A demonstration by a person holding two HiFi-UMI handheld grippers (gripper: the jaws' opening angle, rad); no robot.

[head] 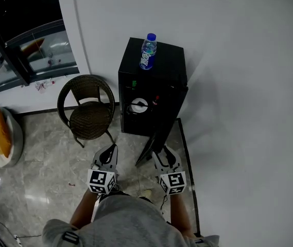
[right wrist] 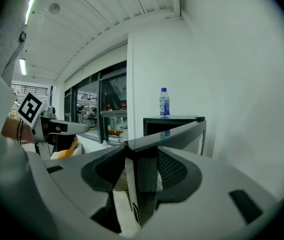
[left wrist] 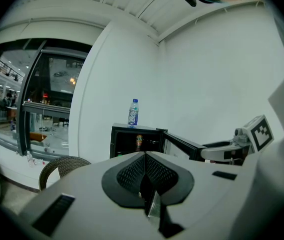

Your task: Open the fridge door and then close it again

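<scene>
Right gripper (head: pixel 162 151): jaws spread wide, free edge of the fridge door (head: pixel 154 143) standing between them; pads seemingly not pressing it. Left gripper (head: pixel 111 149): jaws together, empty. Fridge (head: pixel 167 60) against wall, door swung open, bottle (head: pixel 148 51) on top. Opening looks done. Next: swing door shut until it seats.

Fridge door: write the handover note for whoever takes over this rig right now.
Left gripper: shut, empty, clear of the fridge.
Right gripper: fingers open, with the edge of the door between them, not clamped.
The fridge stands against the wall with a water bottle on top; the door is swung wide open.
Done: opening. Left: swing the door shut.
</scene>
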